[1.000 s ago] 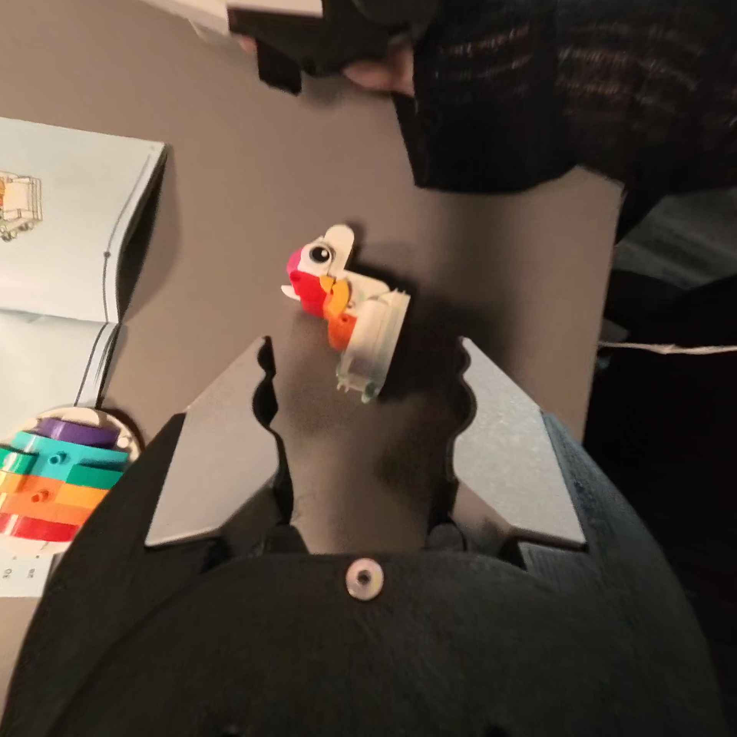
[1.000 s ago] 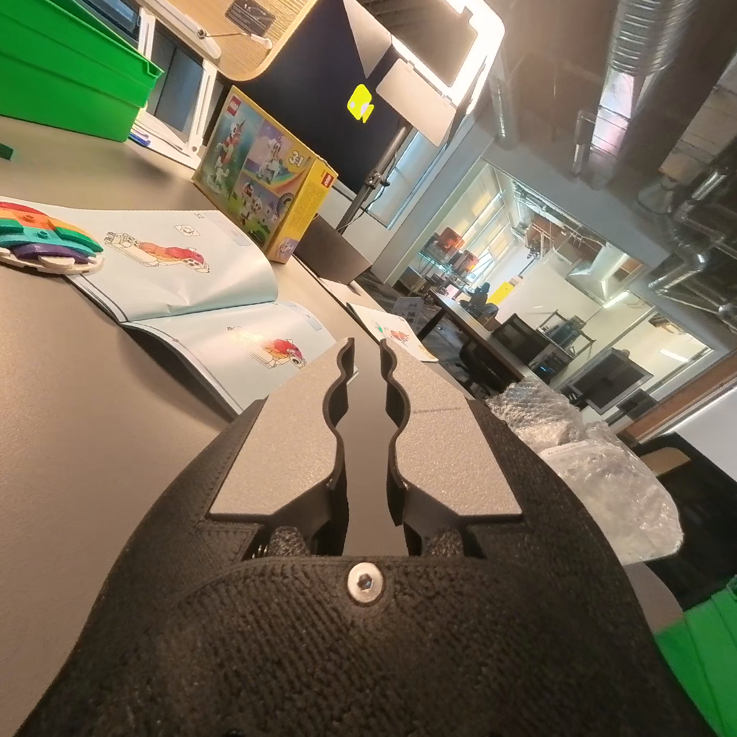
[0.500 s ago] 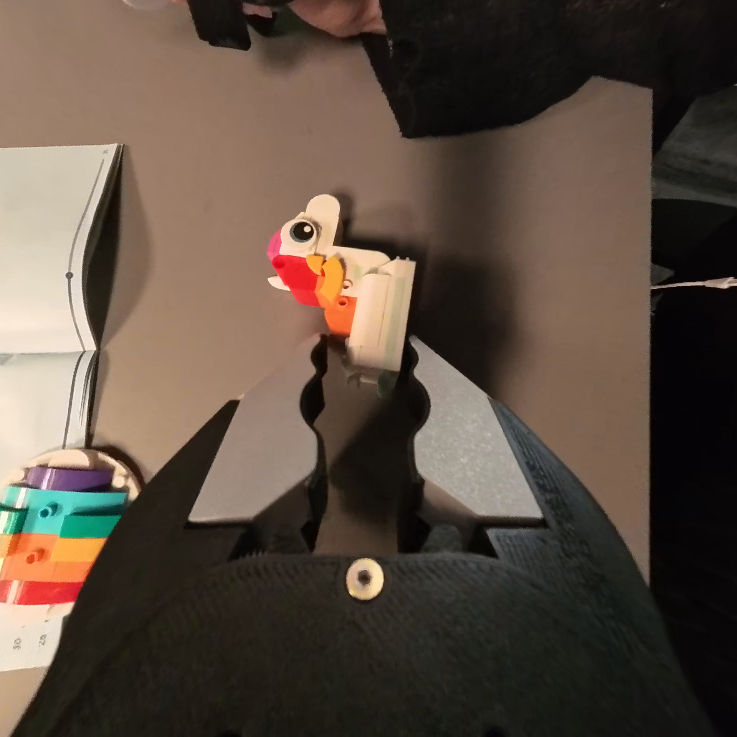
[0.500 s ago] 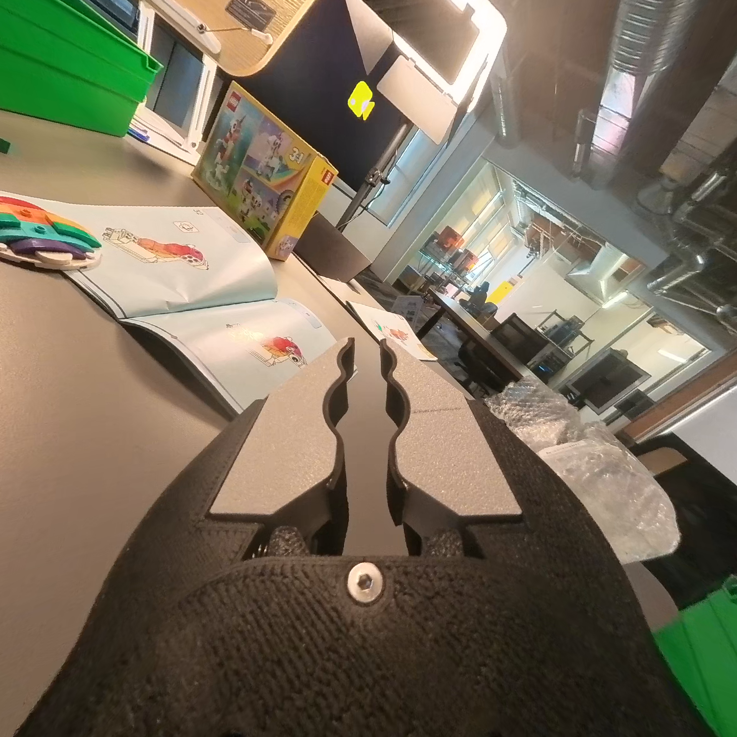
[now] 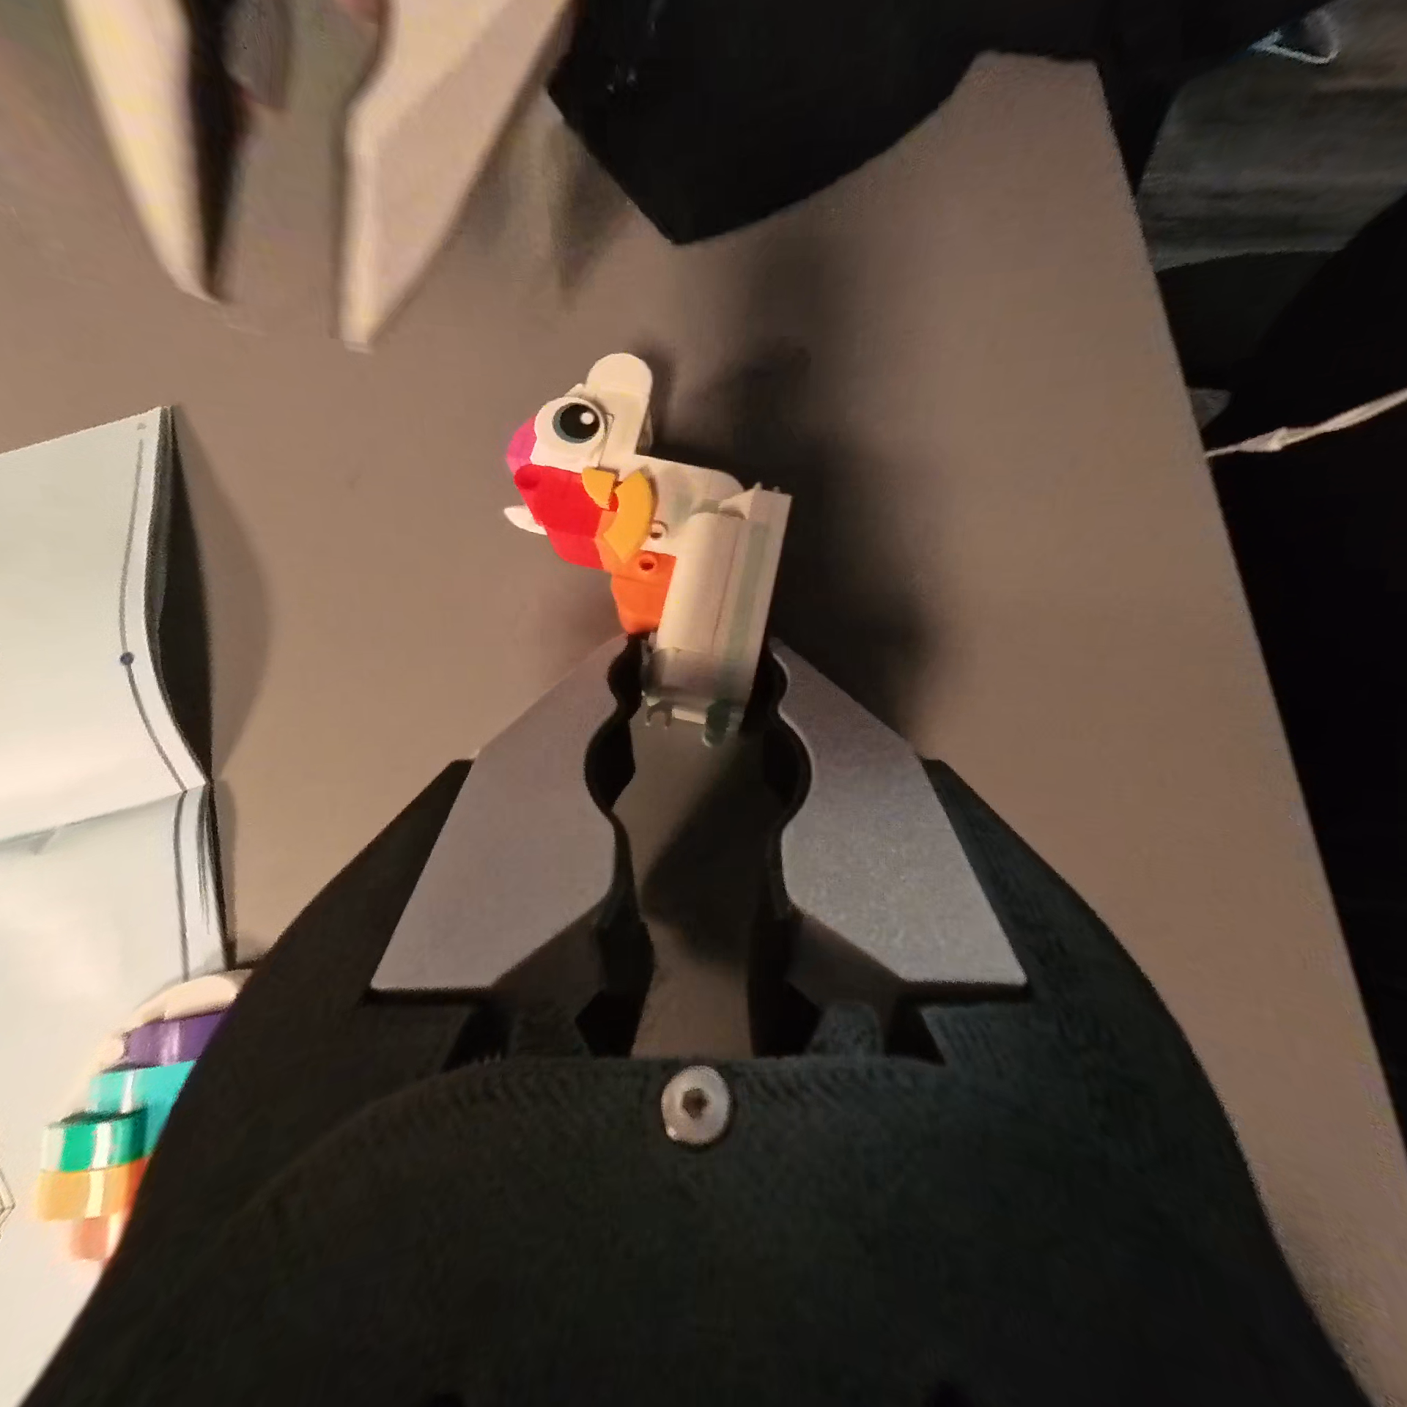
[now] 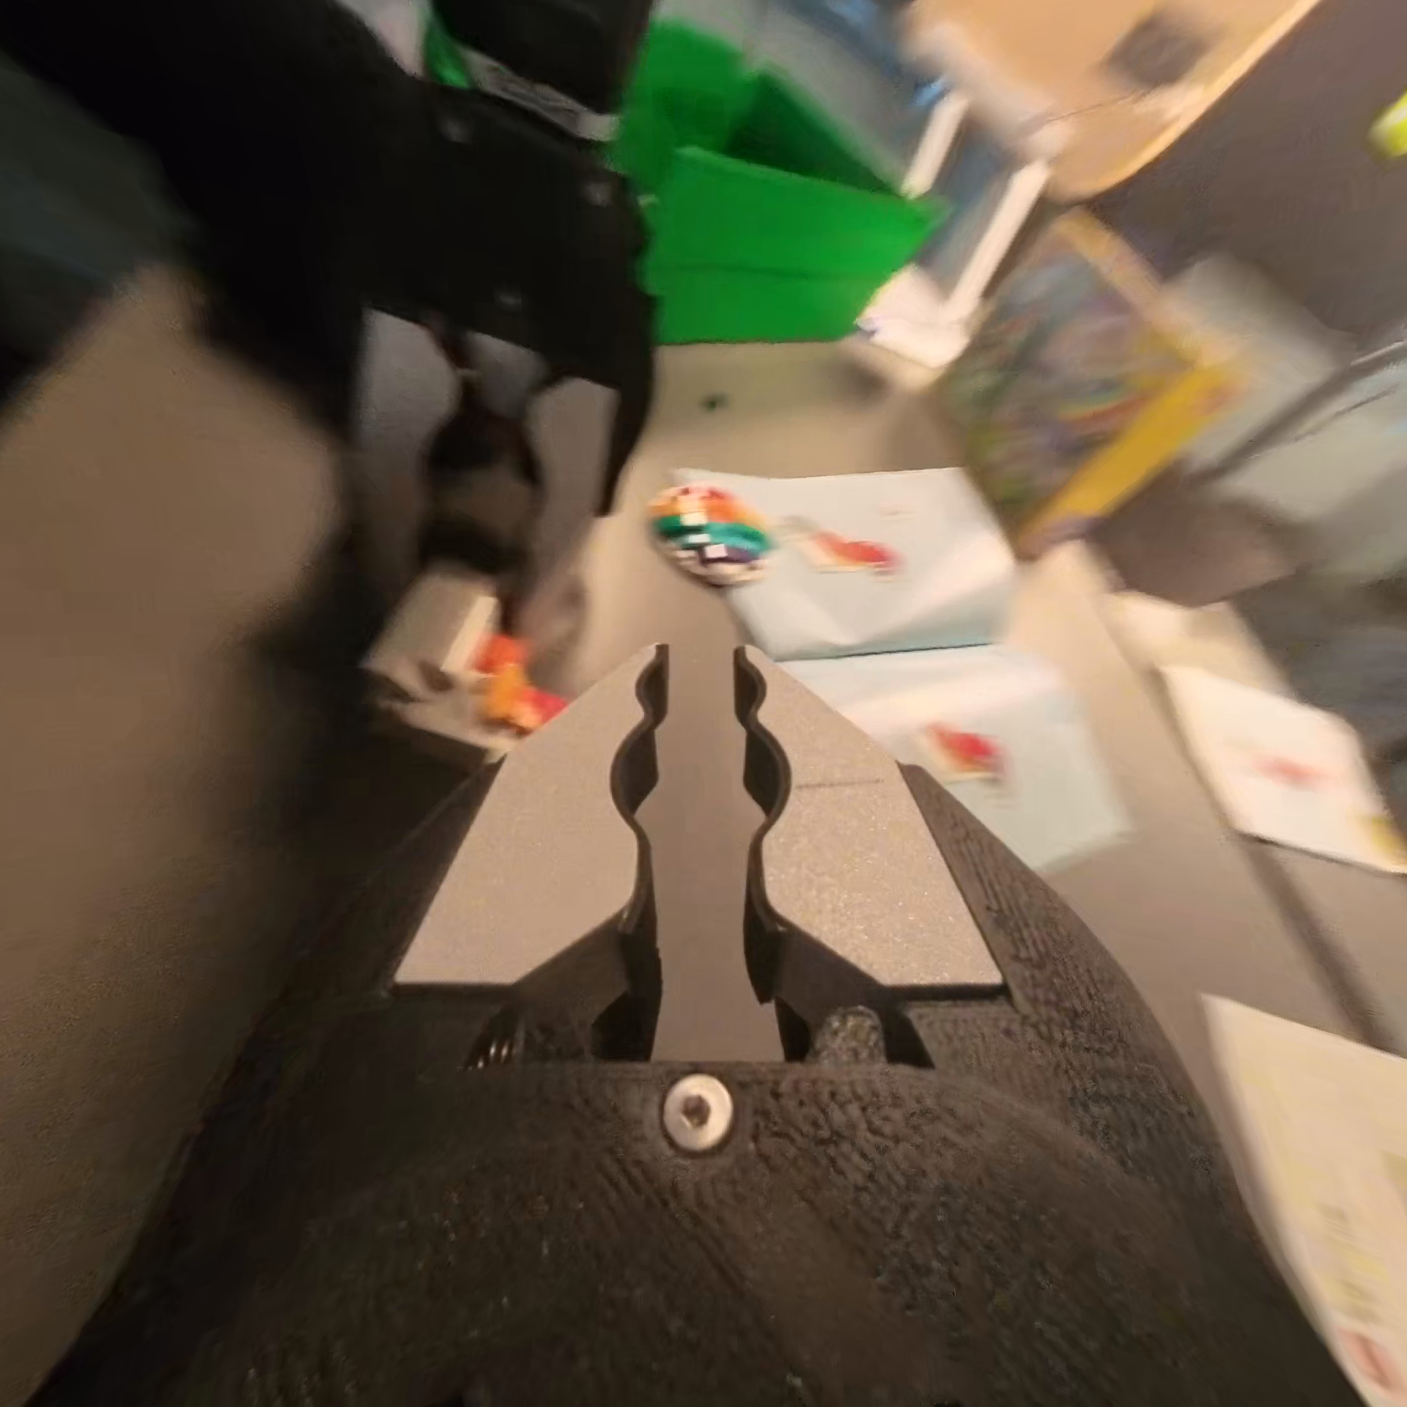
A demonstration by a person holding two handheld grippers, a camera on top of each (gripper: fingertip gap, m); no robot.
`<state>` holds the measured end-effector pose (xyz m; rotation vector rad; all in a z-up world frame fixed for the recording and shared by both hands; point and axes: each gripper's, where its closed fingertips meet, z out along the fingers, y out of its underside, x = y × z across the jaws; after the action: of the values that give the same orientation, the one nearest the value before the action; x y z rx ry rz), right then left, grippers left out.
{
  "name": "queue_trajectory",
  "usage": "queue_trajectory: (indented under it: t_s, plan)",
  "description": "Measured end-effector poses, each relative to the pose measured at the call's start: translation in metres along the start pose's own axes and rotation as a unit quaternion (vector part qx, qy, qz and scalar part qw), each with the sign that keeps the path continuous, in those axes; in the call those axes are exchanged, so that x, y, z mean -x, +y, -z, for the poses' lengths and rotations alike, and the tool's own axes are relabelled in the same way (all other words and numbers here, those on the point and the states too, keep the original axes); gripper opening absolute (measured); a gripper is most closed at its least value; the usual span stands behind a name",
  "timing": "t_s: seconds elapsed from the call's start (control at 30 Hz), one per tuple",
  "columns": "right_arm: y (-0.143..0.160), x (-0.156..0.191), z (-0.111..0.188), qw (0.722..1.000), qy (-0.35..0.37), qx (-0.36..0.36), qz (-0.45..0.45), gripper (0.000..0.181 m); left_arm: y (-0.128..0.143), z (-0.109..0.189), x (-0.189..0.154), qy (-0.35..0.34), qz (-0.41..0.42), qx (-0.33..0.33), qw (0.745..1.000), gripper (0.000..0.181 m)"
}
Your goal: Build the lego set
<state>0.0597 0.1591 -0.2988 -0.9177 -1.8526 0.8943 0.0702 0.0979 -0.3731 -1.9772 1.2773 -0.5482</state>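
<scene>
A small lego animal (image 5: pixel 670 548), white with a red and orange mane and one eye, lies on the grey table (image 5: pixel 952 381). My left gripper (image 5: pixel 697 670) is shut on its white rear end. The blurred right wrist view shows the same animal (image 6: pixel 510 685) under the black left gripper (image 6: pixel 533 426). My right gripper (image 6: pixel 700 662) is nearly shut with a narrow gap, holds nothing, and points at the animal from a short distance. Its pale fingers (image 5: pixel 381 213) show blurred at the top left of the left wrist view.
A rainbow lego build (image 5: pixel 114 1127) (image 6: pixel 712 540) sits on an open instruction booklet (image 5: pixel 76 609) (image 6: pixel 875 579). A lego box (image 6: pixel 1081 381) and green bins (image 6: pixel 761 251) stand behind. A dark sleeve (image 5: pixel 761 99) is above. The table edge (image 5: pixel 1188 495) runs close on the right.
My left gripper moved forward and shut on the animal's white rear. My right gripper swung round fast from facing the room to facing the animal, and its fingers came into the left wrist view.
</scene>
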Motion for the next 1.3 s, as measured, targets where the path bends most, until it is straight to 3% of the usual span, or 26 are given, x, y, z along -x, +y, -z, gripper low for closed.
queue_trajectory:
  t_s: [0.03, 0.13, 0.2, 0.3, 0.4, 0.8, 1.03, 1.17, 1.3]
  plan:
    - [-0.002, 0.013, -0.001, 0.999, -0.041, 0.018, -0.029, 0.015, 0.001, 0.001, 0.0, 0.004, -0.005, 0.0, 1.0, 0.029]
    - [-0.01, 0.04, -0.005, 0.988, -0.118, 0.065, -0.069, 0.014, 0.004, 0.004, 0.001, 0.021, -0.007, -0.002, 1.0, 0.028]
    - [-0.002, 0.048, -0.012, 0.979, -0.137, 0.13, -0.082, 0.004, 0.005, 0.006, 0.001, 0.031, -0.007, -0.004, 0.999, 0.028]
    - [0.004, 0.061, -0.019, 0.958, -0.177, 0.192, -0.115, 0.017, 0.007, 0.008, 0.0, 0.036, 0.007, -0.001, 0.999, 0.028]
    - [0.006, 0.061, -0.021, 0.947, -0.189, 0.225, -0.13, 0.022, 0.007, 0.009, -0.001, 0.028, 0.014, 0.0, 0.999, 0.028]
    - [0.015, 0.071, -0.029, 0.916, -0.225, 0.317, -0.101, 0.006, 0.012, 0.014, -0.008, 0.043, -0.014, 0.004, 0.999, 0.028]
    - [0.014, 0.076, -0.029, 0.916, -0.255, 0.308, 0.039, 0.005, 0.014, 0.017, -0.012, 0.055, -0.046, 0.003, 0.997, 0.028]
    - [0.012, 0.08, -0.027, 0.899, -0.287, 0.3, 0.14, 0.006, 0.014, 0.018, -0.014, 0.068, -0.056, 0.0, 0.996, 0.028]
    - [0.011, 0.082, -0.027, 0.884, -0.308, 0.304, 0.18, 0.006, 0.014, 0.018, -0.016, 0.069, -0.066, 0.0, 0.995, 0.028]
